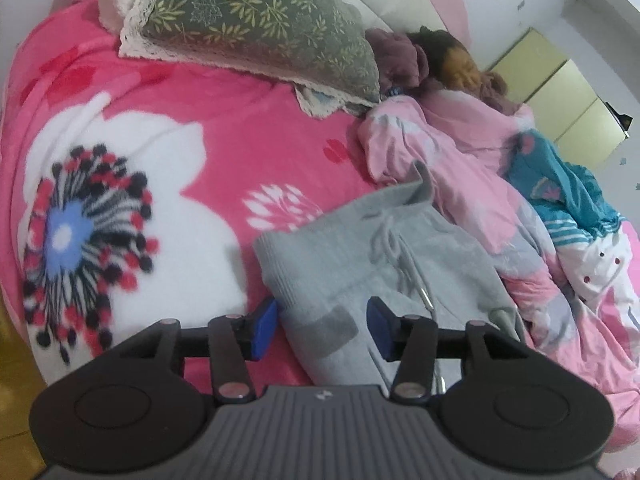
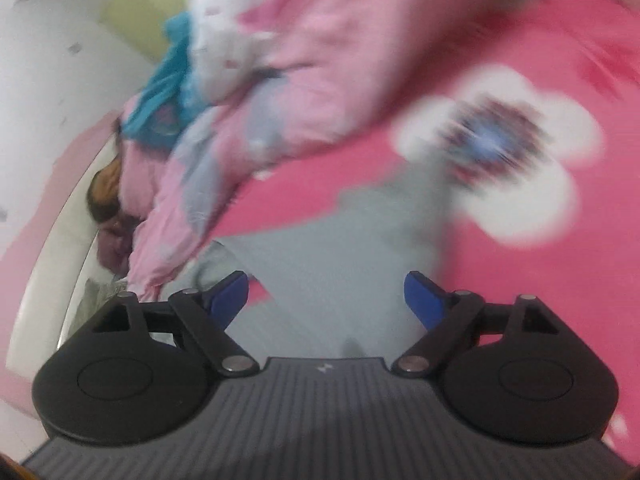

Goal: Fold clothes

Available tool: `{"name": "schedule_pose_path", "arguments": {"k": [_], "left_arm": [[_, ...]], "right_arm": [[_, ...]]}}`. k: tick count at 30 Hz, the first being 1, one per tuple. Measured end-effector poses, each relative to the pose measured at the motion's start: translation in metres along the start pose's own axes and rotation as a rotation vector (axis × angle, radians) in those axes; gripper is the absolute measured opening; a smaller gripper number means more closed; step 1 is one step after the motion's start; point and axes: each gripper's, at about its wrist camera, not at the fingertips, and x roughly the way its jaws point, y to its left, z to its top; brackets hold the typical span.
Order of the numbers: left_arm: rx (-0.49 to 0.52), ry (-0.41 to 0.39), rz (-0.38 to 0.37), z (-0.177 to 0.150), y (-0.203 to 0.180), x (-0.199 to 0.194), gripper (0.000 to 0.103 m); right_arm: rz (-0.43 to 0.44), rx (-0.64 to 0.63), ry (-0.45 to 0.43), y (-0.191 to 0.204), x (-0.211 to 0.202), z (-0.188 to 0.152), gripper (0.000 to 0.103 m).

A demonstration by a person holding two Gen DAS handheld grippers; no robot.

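Though blurred, grey trousers show no lettering.

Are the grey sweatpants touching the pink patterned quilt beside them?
Touching. In the left wrist view, the grey sweatpants have their right edge lying directly against the bunched pink quilt, with no blanket visible between them.

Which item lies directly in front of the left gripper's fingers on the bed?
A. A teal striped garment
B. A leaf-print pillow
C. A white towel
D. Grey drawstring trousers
D. In the left wrist view, the grey trousers, with their drawstring showing, lie on the pink blanket just ahead of the left gripper; the pillow and the teal garment lie farther off.
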Motion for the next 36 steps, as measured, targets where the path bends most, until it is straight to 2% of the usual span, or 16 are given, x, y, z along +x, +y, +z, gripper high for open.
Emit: {"name": "schedule_pose_path", "arguments": {"k": [2, 5, 10, 15, 16, 17, 18, 19, 20, 21, 23, 28, 36], "left_arm": [[0.008, 0.014, 0.0, -0.006, -0.005, -0.004, 0.05], [0.019, 0.038, -0.004, -0.014, -0.013, -0.01, 0.05], [0.044, 0.053, 0.007, -0.024, -0.03, -0.012, 0.051], [0.051, 0.01, 0.067, -0.021, -0.039, 0.002, 0.051], [0.049, 0.006, 0.078, -0.019, -0.04, 0.007, 0.051], [0.045, 0.008, 0.087, -0.018, -0.04, 0.013, 0.05], [0.04, 0.014, 0.095, -0.016, -0.04, 0.018, 0.048], [0.035, 0.017, 0.104, -0.014, -0.04, 0.022, 0.037], [0.035, 0.013, 0.12, -0.013, -0.041, 0.024, 0.02], [0.037, 0.012, 0.127, -0.011, -0.043, 0.024, 0.014], [0.035, 0.013, 0.119, -0.009, -0.045, 0.021, 0.007], [0.047, -0.015, 0.06, -0.006, -0.055, -0.002, 0.006], [0.053, 0.0, -0.031, -0.015, -0.055, -0.047, 0.006]], "right_arm": [[0.003, 0.074, 0.027, -0.031, -0.005, -0.022, 0.085], [0.054, 0.178, 0.073, -0.063, 0.004, -0.046, 0.085], [0.189, 0.263, 0.094, -0.075, 0.043, -0.051, 0.085], [0.231, 0.196, 0.12, -0.053, 0.096, -0.027, 0.083], [0.229, 0.176, 0.132, -0.047, 0.105, -0.025, 0.074], [0.214, 0.155, 0.144, -0.041, 0.112, -0.024, 0.056], [0.198, 0.138, 0.152, -0.037, 0.116, -0.024, 0.047], [0.191, 0.13, 0.15, -0.035, 0.116, -0.025, 0.032], [0.203, 0.136, 0.138, -0.037, 0.111, -0.027, 0.019], [0.224, 0.149, 0.123, -0.04, 0.103, -0.028, 0.017], [0.266, 0.175, 0.093, -0.046, 0.087, -0.032, 0.014], [0.319, 0.226, 0.077, -0.063, 0.048, -0.048, 0.013], [0.352, 0.285, 0.022, -0.088, -0.044, -0.091, 0.013]]}}
